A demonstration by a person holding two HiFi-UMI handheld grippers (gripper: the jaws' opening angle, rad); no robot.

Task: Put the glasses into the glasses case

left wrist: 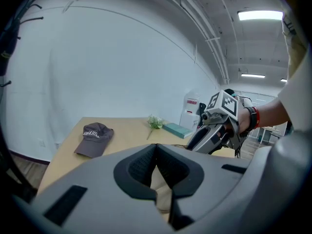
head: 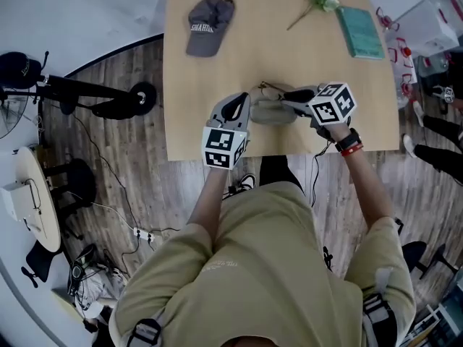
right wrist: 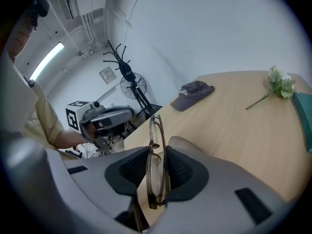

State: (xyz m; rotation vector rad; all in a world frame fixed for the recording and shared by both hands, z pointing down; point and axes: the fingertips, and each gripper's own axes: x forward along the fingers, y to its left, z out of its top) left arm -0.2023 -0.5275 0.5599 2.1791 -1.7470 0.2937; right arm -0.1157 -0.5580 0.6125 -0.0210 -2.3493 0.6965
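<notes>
The right gripper (right wrist: 157, 151) fills the foreground of its own view. Its pads pinch the folded glasses (right wrist: 154, 172) edge-on across the lenses, and the far end of the frame sticks out past the tips. Just beyond those tips lies the grey case (right wrist: 187, 145), near the front edge of the worktop (head: 217, 78). In the head view the glasses are close over the case's right end and not yet inside it. No view shows whether the case is open.

The left gripper (left wrist: 156, 147) has its pads pressed together at the tips, with nothing I can make out between them. In the head view it sits at the case's left end, either touching it or just short of it; I cannot say which.

These are the risks as I judge them:
- **Slipping:** the grip is on smooth lenses, so the glasses could pivot or slip out if they catch the case's rim.
- **Case sliding:** the case looks unheld, so a push from the glasses could slide it toward the near edge and off.
- **Lens damage:** a harder pinch could stress or mark the lenses.
- **Closed lid:** if the lid is down, the glasses would only land on top.
</notes>
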